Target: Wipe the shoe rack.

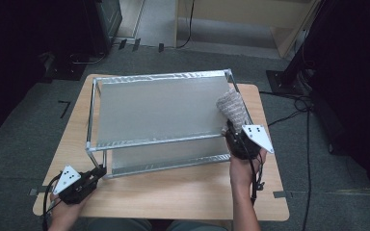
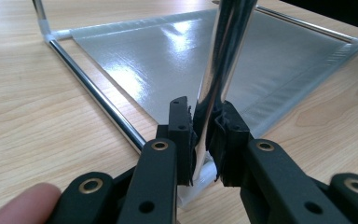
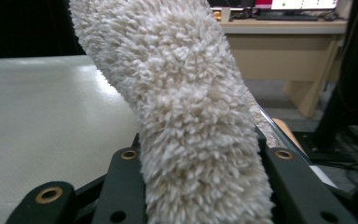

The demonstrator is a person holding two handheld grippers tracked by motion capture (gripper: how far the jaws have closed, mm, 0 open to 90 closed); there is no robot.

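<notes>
My left gripper [image 1: 98, 172], lower left, is clamped on the chrome rack's upright post [image 2: 216, 79]. My right gripper [image 1: 231, 129] pinches a fluffy cream cloth [image 1: 231, 107] at the grey shelf's [image 1: 159, 108] right edge. Risk, I judge: hard wiping tips the rack; cloth slips.

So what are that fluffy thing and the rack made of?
The fluffy cloth looks like cream chenille or microfibre: thick looped pile, matte. The rack's post seems polished chrome-like metal, mirroring its surroundings. Its shelf sheet looks like grey plastic or coated fabric with a faint sheen; hard to tell which.

Black hand-held gripper [image 1: 99, 171], brass-ringed screw holes
</notes>
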